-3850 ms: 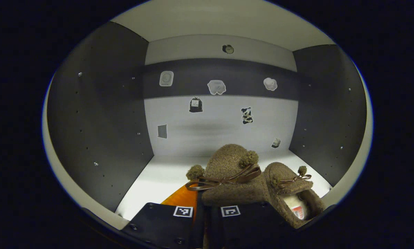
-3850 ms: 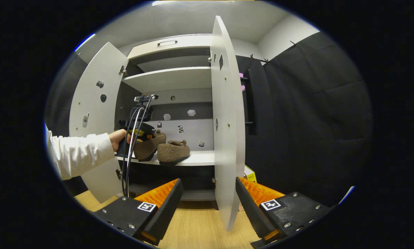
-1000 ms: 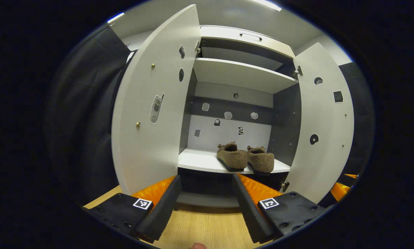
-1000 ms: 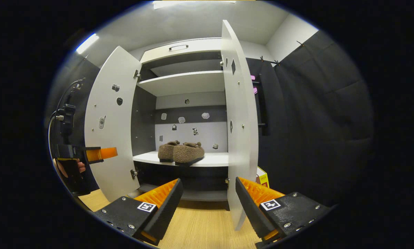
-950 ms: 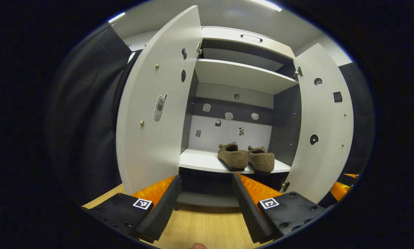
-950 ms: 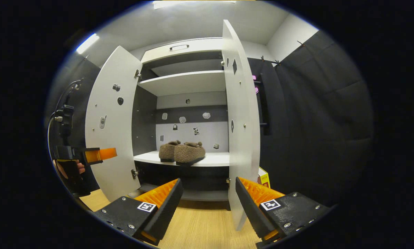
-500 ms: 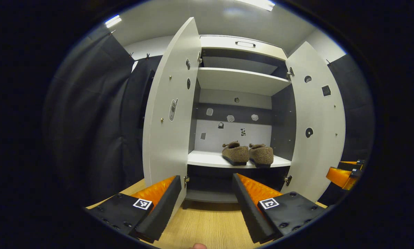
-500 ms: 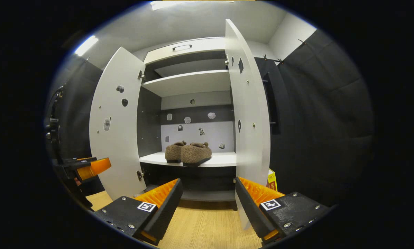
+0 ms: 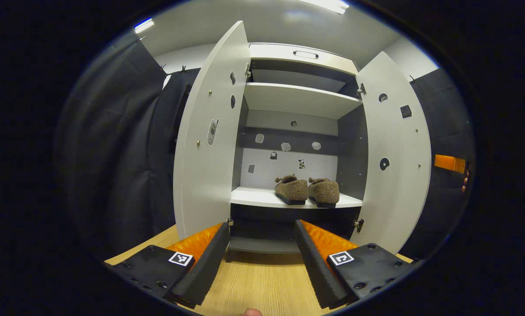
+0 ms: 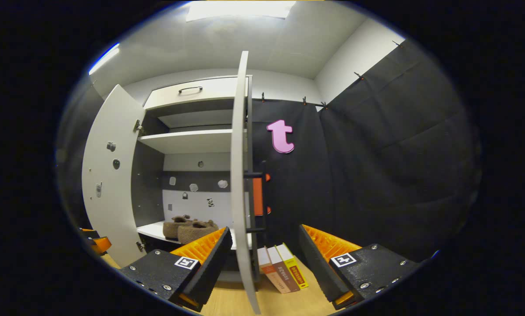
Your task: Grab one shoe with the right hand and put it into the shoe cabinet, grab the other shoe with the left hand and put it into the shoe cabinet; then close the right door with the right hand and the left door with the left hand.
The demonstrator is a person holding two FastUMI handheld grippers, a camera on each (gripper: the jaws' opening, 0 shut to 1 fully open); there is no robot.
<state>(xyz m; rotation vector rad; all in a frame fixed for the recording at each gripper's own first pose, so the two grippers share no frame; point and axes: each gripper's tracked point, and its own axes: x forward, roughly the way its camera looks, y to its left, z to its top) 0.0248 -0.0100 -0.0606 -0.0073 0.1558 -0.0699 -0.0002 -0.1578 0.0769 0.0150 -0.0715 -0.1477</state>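
**In the cabinet, both shoes down; the doors are next**

At the centre of the left gripper view the two shoes sit side by side, touching, on the middle shelf of the cabinet. Seconds ago the left tool was inside that compartment, pressed on one shoe; now it hangs back over the wooden floor, jaws spread and empty, with both doors in sight. So the placing half of the task looks finished.

The right tool has shifted more. Half a second ago it faced the open shelves; now the right door stands edge-on up the middle of the right gripper view, just above the gap between its spread, empty jaws. The door's outer handle shows at centre, and some books stand on the floor at lower centre, behind the door. At the right edge of the left gripper view this same tool appears beyond the door.

I judge the right-door closing is starting. The left door stands wide open, untouched.
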